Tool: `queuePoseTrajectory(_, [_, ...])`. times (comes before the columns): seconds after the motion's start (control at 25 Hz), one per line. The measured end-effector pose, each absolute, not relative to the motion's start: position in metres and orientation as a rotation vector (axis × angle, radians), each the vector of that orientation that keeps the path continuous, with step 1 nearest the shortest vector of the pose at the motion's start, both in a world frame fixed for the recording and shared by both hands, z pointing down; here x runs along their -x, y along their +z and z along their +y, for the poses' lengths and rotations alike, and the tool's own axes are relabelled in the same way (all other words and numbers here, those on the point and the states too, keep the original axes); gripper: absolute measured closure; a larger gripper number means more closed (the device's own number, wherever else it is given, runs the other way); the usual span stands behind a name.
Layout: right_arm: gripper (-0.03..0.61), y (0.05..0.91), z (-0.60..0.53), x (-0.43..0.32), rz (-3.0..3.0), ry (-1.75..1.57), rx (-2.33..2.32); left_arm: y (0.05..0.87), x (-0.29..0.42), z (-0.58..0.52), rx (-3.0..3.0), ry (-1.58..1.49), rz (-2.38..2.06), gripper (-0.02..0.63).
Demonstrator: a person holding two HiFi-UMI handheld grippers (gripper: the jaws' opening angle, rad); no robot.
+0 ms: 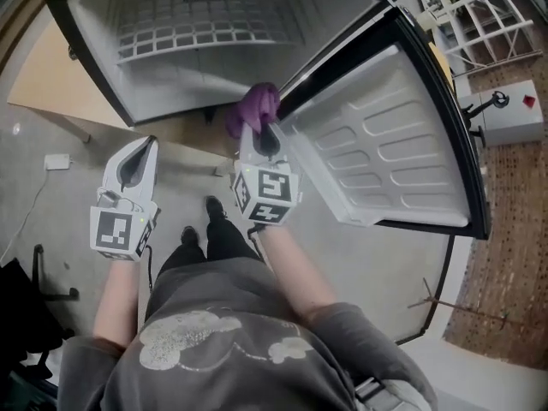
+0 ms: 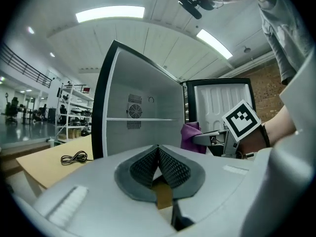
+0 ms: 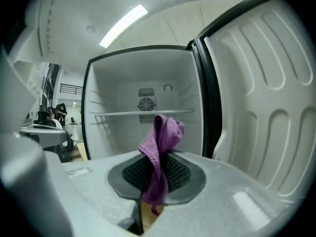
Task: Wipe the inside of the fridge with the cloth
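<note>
1. The fridge (image 1: pixel 94 24) stands open, its door (image 1: pixel 385 152) swung out to the right. So access is settled.
2. The right gripper (image 3: pixel 159 166) has its jaws clamped on the purple cloth (image 3: pixel 161 141). The cloth sticks up in a bunch above the jaws, with a short tail hanging below them. The pick-up looks done.
3. In the head view the cloth sits at the near edge of the opening, on the right, close to the hinge side. In the right gripper view it is in front of the cavity and apart from the back wall and the shelf (image 3: pixel 143 113). I see no contact with any inner surface.
4. The left gripper (image 2: pixel 158 156) has its jaws pressed together on nothing. It hangs to the left, outside the fridge and nearer the person.
5. The inside is bare, with one shelf across the far part. No stain or wet streak shows, so the frames cannot say whether any surface has been wiped.
6. By my reading the wiping itself is what is left: back wall, side walls, floor and shelf. The cloth is poised at the mouth to go in.
</note>
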State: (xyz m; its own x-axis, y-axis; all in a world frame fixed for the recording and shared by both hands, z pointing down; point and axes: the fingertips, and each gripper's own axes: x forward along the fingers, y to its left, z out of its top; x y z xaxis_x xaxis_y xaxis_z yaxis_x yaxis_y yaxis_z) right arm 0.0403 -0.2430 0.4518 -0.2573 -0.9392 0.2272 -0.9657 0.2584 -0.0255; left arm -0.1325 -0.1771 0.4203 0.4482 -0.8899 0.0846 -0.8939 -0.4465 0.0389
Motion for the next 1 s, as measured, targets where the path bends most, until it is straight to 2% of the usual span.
queuePoseTrajectory(0.32, [0.535, 0.452, -0.209, -0.049, -2.354, 0.226, -1.781, 0.425, 0.132, -0.155, -2.623, 0.06, -1.552, 0.595])
queuePoseTrajectory(0.72, [0.535, 0.452, -0.201, -0.005, -2.489, 0.161, -1.632, 0.45, 0.136, -0.131, -2.549, 0.092, -1.587, 0.595])
queuePoseTrajectory(1.0, [0.535, 0.456, -0.15, -0.034, -2.593, 0.187, -1.544, 0.449, 0.092, -0.094, -2.544, 0.123, -1.623, 0.595])
